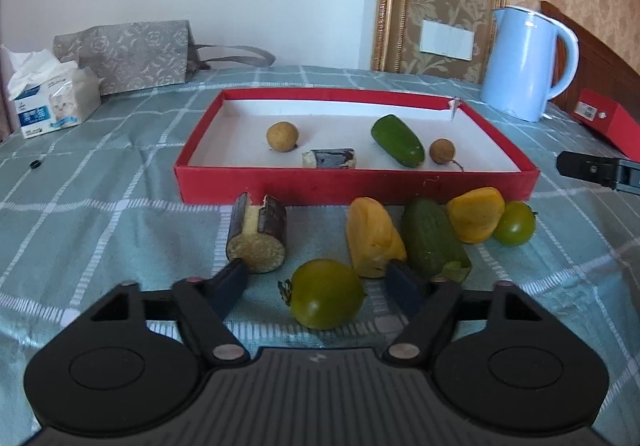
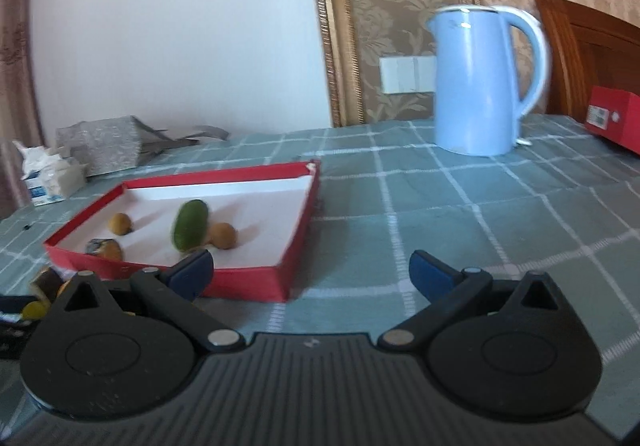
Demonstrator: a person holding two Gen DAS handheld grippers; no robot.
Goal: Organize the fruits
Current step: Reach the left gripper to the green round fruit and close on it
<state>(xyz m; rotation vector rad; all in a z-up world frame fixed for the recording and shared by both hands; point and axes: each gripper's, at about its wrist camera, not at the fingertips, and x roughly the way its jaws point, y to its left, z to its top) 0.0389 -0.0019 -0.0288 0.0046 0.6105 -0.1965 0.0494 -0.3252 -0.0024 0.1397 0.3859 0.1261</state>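
1. Two tools, both with fingers apart and holding nothing. Your left tool [image 1: 320, 286] sits low over the table [image 1: 100, 230], straddling the near green tomato [image 1: 326, 294], which lies between its fingertips, probably lined up as the next pick.
2. Just past it, loose on the cloth: sugarcane piece [image 1: 258, 236], yellow chunk [image 1: 372, 238], avocado-like green fruit [image 1: 432, 238], second yellow chunk [image 1: 476, 213], second green tomato [image 1: 515, 224]. All are clustered against the front wall of the red box [image 1: 320, 187], not yet sorted in.
3. Inside the box: two brown round fruits [image 1: 283, 135] [image 1: 442, 151], a green cucumber-like fruit [image 1: 397, 140], a small dark cane slice [image 1: 330, 158].
4. Your right tool [image 2: 312, 274] hovers over bare cloth beside the box's right corner, clear of the left's work.
5. Far back: blue kettle [image 1: 528, 61], tissue pack [image 1: 52, 97], grey bag [image 1: 128, 53].
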